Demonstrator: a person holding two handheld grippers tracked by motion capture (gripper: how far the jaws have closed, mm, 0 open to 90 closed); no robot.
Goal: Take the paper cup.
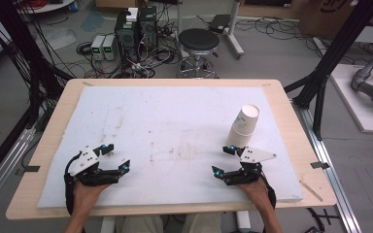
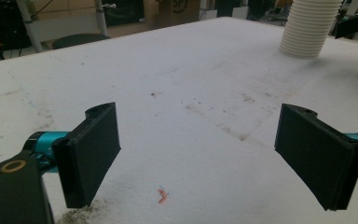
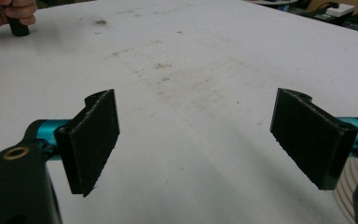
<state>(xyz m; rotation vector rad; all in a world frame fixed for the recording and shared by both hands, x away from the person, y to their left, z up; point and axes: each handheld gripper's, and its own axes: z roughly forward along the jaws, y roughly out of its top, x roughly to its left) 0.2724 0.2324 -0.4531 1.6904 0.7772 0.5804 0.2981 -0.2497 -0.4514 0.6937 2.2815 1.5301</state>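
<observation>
the left gripper [image 1: 116, 157] rests low over the near left part of the white foam sheet [image 1: 175, 121] that covers the counter [image 1: 291, 121], held from behind by the person's left hand [image 1: 85, 191]. its fingers [image 2: 91, 151] stand wide apart and have hold of nothing; between them lies bare, speckled foam, and a tiny pink scrap [image 2: 162, 196] sits on the sheet just ahead of them, nearer the left finger. the right gripper [image 1: 223, 161] rests over the near right part of the sheet, gripped by the right hand [image 1: 255, 189], and its fingers [image 3: 93, 140] are likewise spread wide with nothing between them but stained foam. the stack of paper cups [image 1: 244, 127] stands mouth down on the sheet just beyond the right gripper's farther finger, close beside it but outside the gap; whether they touch cannot be told. in the right gripper view the ribbed edge of the stack peeks out low behind the right-hand finger. from the left gripper's fingers the stack is far off, ahead and to their right, well apart from them, seen as a ribbed white column.
</observation>
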